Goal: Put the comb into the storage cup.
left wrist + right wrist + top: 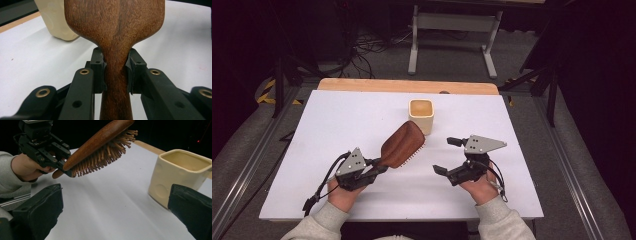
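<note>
left claw (379, 167): clamped on the handle of the wooden hairbrush (403, 145), jaws pressing both sides | hairbrush: held off the white surface (337, 125), bristles down, head near the cream cup (421, 114) | right claw (447, 156): wide open, holding nothing, pointed toward the hairbrush and cup

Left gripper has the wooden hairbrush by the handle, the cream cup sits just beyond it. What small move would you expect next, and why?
Probably tilting the brush handle-down toward the cup's mouth. The left gripper is shut on the hairbrush at its handle neck, head raised off the table, bristles down, close to the open cream cup. The right gripper stands open, holding nothing.
</note>
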